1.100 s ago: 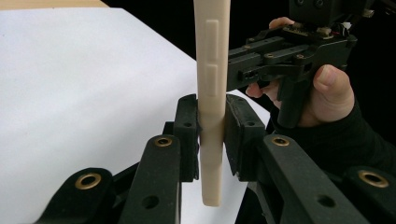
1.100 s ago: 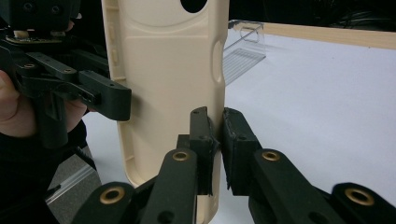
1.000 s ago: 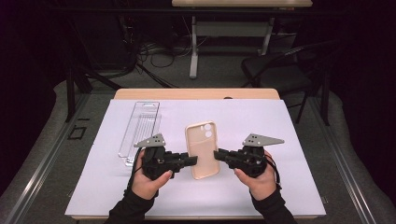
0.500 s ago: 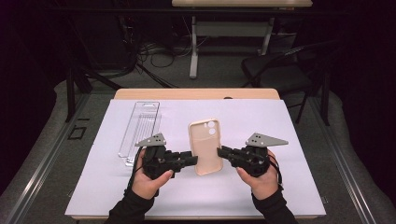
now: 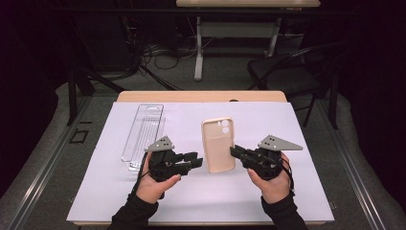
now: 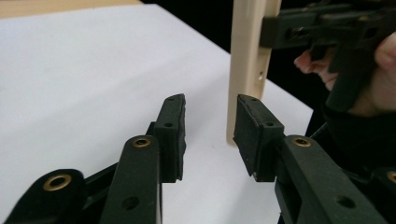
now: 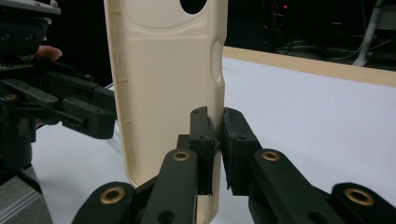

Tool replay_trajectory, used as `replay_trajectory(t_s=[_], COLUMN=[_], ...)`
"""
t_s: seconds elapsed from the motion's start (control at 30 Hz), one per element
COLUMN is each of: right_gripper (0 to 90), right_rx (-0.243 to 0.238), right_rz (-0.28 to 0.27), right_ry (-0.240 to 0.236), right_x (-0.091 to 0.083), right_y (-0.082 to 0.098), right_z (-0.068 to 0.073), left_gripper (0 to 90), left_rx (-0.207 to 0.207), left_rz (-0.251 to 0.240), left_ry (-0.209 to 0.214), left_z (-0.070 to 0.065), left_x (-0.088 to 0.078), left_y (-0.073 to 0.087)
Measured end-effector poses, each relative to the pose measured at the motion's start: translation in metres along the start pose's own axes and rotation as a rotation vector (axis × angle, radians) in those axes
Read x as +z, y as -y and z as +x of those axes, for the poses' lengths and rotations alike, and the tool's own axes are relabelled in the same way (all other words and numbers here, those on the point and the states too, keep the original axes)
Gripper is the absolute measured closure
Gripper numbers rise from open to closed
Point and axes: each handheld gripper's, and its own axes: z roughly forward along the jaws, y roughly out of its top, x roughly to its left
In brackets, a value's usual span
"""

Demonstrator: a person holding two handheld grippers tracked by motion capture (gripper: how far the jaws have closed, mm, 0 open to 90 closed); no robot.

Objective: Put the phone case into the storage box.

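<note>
Item: 1 beige plastic phone case (image 5: 218, 145), held above the white table sheet (image 5: 191, 201), long axis running away from the person. Right gripper (image 5: 235, 152): jaws clamped on the case's right edge. Left gripper (image 5: 197, 159): jaws parted and just been opening, off the case, whose left edge lies just beyond their tips. Beside: 1 clear plastic tray (image 5: 142, 134), left, untouched. The case is judged carried by the right gripper alone.
</note>
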Motion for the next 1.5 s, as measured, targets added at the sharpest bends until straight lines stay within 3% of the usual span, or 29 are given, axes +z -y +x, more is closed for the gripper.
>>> replay_trajectory(t_s=[0.3, 0.4, 0.53, 0.6, 0.7, 0.77, 0.87, 1.07, 1.23, 1.4, 1.5], right_gripper=[83.9, 83.9, 83.9, 83.8, 83.9, 83.8, 83.8, 83.8, 83.8, 83.8, 83.8], right_rx=[0.011, 0.005, 0.003, 0.002, 0.001, -0.005, -0.001, -0.009, -0.008, -0.032, -0.038], right_rz=[-0.015, -0.03, -0.027, -0.027, -0.024, -0.02, -0.019, -0.013, 0.001, 0.018, 0.008], right_ry=[0.053, 0.067, 0.077, 0.08, 0.085, 0.088, 0.094, 0.108, 0.115, 0.148, 0.168], right_x=[-0.006, -0.006, -0.006, -0.006, -0.005, -0.005, -0.003, 0.002, 0.01, 0.021, 0.029], right_y=[-0.001, 0.0, 0.0, 0.001, 0.002, 0.002, 0.003, 0.007, 0.013, 0.015, 0.012], right_z=[-0.006, -0.008, -0.009, -0.009, -0.009, -0.009, -0.009, -0.007, -0.004, 0.0, 0.001], left_gripper=[54.2, 52.8, 51.2, 51.1, 51.8, 51.0, 53.0, 53.1, 49.4, 47.6, 46.4], left_rx=[0.015, 0.036, 0.054, 0.079, 0.076, 0.096, 0.067, 0.081, 0.093, 0.093, 0.119], left_rz=[0.057, 0.065, 0.096, 0.091, 0.093, 0.092, 0.092, 0.039, 0.009, 0.0, 0.014], left_ry=[-0.037, -0.088, -0.113, -0.155, -0.163, -0.199, -0.199, -0.2, -0.234, -0.251, -0.271], left_z=[0.005, 0.007, 0.01, 0.01, 0.012, 0.013, 0.016, 0.02, 0.024, 0.027, 0.028], left_x=[0.007, 0.008, 0.01, 0.01, 0.01, 0.009, 0.007, -0.002, -0.012, -0.02, -0.021], left_y=[0.001, 0.002, 0.002, 0.002, 0.002, 0.002, 0.001, -0.002, -0.007, -0.012, -0.016])
